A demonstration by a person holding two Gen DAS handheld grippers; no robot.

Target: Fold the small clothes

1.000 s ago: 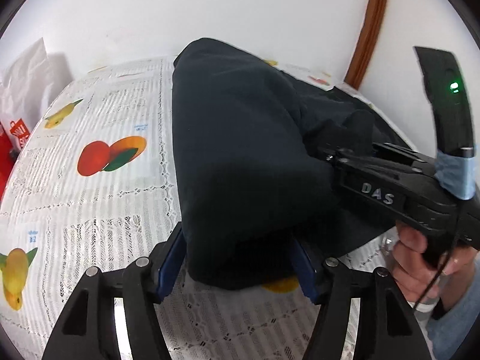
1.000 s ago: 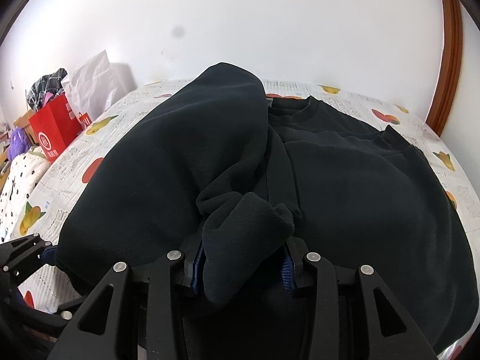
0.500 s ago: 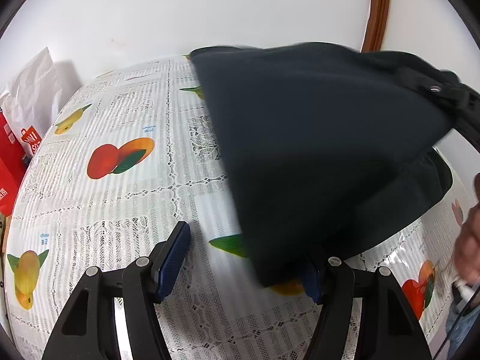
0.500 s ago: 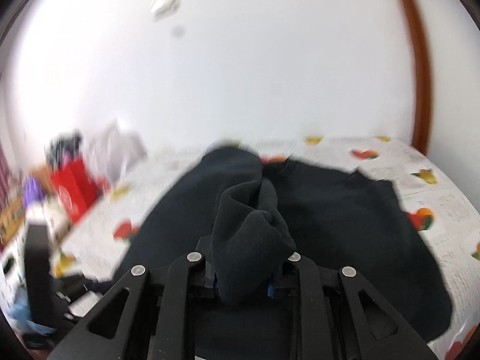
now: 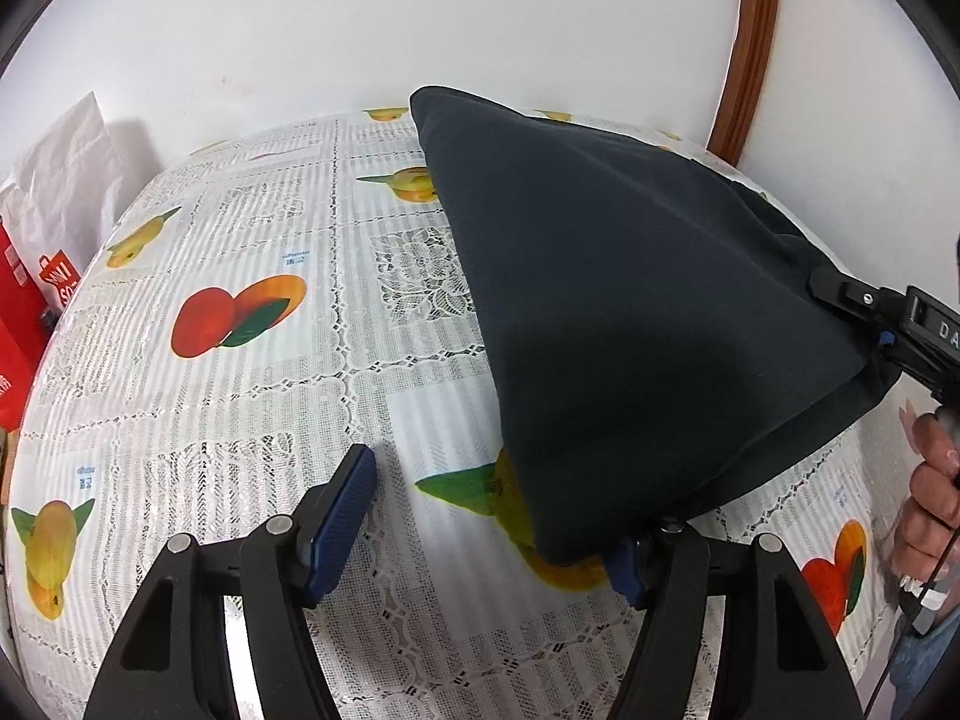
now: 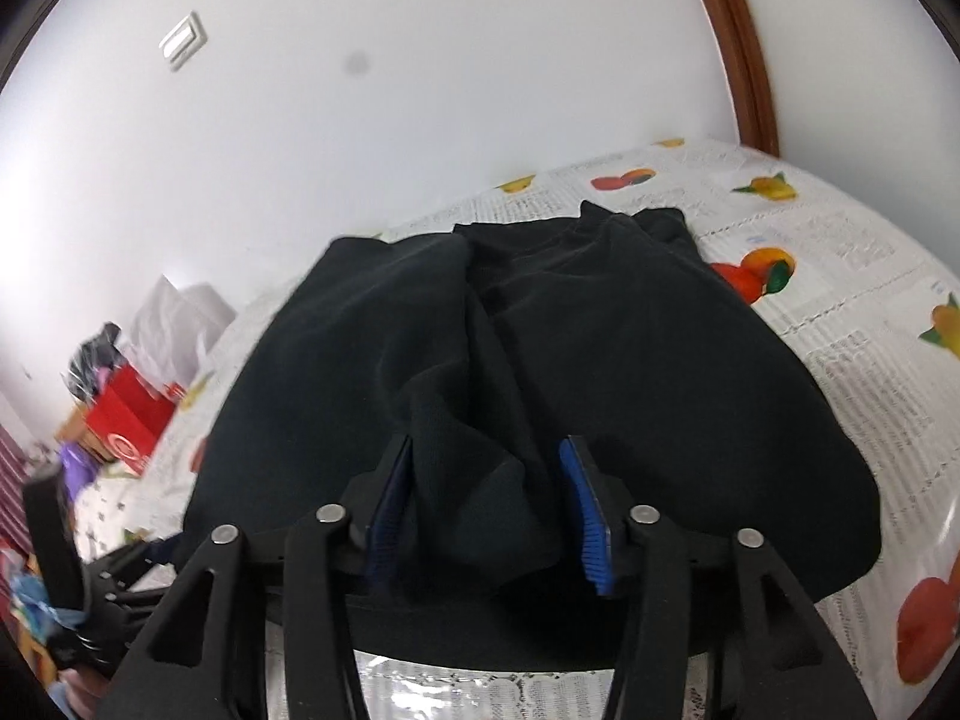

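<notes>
A black sweatshirt (image 5: 630, 312) lies on the fruit-print tablecloth (image 5: 240, 372), folded over toward the right. My left gripper (image 5: 486, 516) is open; its right finger touches the garment's near corner and its left finger stands apart over bare cloth. My right gripper (image 6: 486, 504) is open, its blue pads either side of a bunched sleeve cuff (image 6: 480, 480) of the sweatshirt (image 6: 600, 360). The right gripper also shows at the far right of the left wrist view (image 5: 882, 324), at the garment's edge.
A white bag (image 5: 66, 180) and a red bag (image 5: 30, 300) stand at the table's left edge. A white wall and a brown door frame (image 5: 750, 48) rise behind the table. A hand (image 5: 936, 498) shows at the right.
The left half of the sweatshirt was lifted and carried over to the right. My left gripper let go and now stands open. My right gripper's pads have spread apart around the cuff.
</notes>
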